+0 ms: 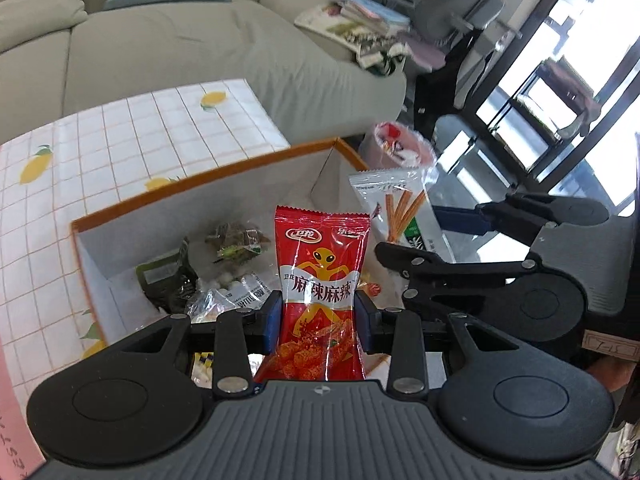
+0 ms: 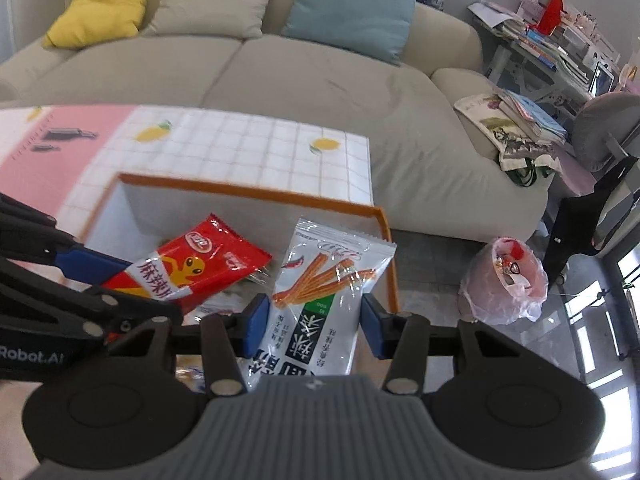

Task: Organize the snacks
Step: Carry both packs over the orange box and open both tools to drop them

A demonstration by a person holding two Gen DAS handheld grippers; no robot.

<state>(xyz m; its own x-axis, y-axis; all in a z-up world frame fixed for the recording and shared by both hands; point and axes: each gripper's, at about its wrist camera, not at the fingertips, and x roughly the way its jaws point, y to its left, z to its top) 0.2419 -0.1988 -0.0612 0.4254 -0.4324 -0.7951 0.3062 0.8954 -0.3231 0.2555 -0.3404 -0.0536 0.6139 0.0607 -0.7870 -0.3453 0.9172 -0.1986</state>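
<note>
Living room: lemon-print table (image 2: 256, 148) before a beige sofa (image 2: 304, 80), orange-rimmed box (image 1: 224, 172) on it.
Left gripper (image 1: 320, 322) clamps a red snack packet (image 1: 320, 300), upright above the box. Right gripper (image 2: 314, 326) grips a white stick-snack packet (image 2: 320, 292) by the box's right rim. More packets (image 1: 208, 276) lie inside.

Beige sofa (image 2: 320, 80) with cushions (image 2: 352, 8); cluttered desk (image 2: 560, 48); glossy grey floor (image 2: 580, 340); bright windows (image 1: 560, 80).

red packet (image 1: 320, 280), white packet (image 2: 320, 300), orange-rimmed box (image 1: 200, 184)
</note>
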